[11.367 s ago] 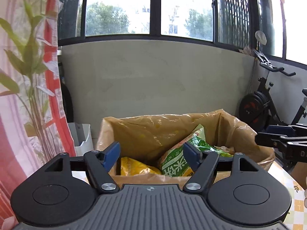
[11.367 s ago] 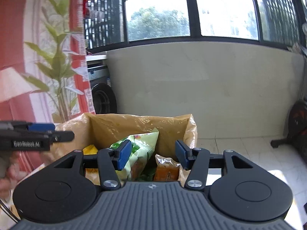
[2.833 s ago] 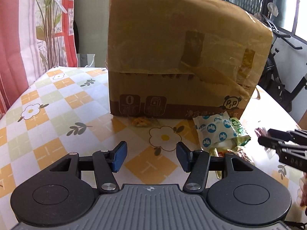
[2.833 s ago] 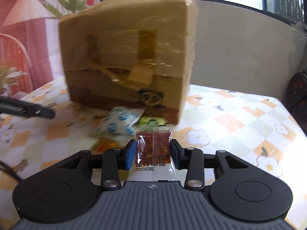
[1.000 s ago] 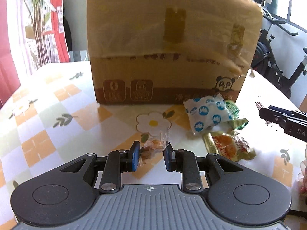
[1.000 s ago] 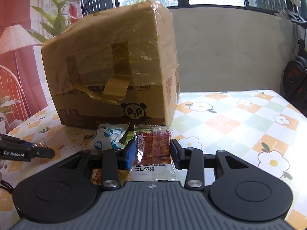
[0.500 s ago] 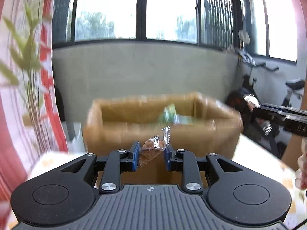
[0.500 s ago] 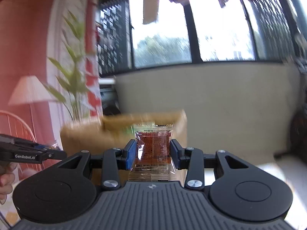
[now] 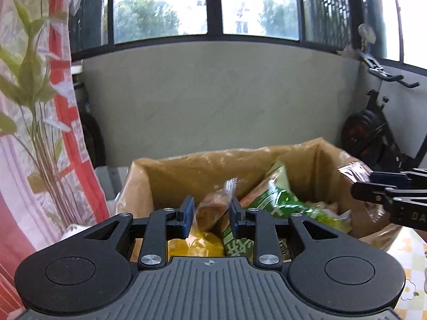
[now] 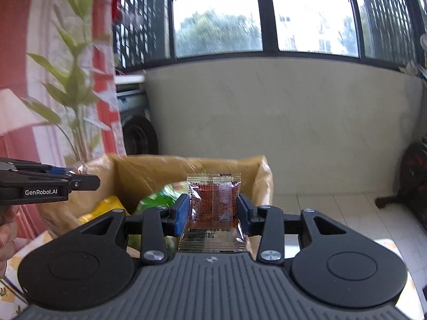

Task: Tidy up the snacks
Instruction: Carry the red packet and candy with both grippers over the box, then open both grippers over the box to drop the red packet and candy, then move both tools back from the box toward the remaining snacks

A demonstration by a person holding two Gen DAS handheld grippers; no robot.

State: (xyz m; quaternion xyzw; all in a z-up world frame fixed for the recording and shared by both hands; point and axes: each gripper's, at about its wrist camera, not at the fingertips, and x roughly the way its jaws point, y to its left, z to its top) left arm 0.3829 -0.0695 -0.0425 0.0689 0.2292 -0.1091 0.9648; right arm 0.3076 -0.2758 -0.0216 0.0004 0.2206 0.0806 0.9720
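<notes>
Both grippers hang over the open cardboard box (image 9: 149,176) lined with yellowish plastic. My left gripper (image 9: 209,213) has its jaws slightly apart; a small clear packet with an orange-brown snack (image 9: 213,205) sits blurred between them, seemingly slipping free. My right gripper (image 10: 213,213) is shut on a clear packet of dark red snack (image 10: 213,202), above the box's right end (image 10: 264,176). Inside the box lie a green bag (image 9: 277,200) and a yellow bag (image 9: 197,245). Each gripper shows in the other's view: the right (image 9: 373,184), the left (image 10: 77,180).
The box stands on a table with a flower-patterned cloth (image 9: 411,256). A red and pink curtain with leaf print (image 9: 40,133) hangs at the left. A low grey wall under windows lies behind, with an exercise bike (image 9: 373,133) at the right.
Both grippers rose from the table to above the open box. The left jaws have widened since half a second ago and its packet has loosened. The right still grips its packet.
</notes>
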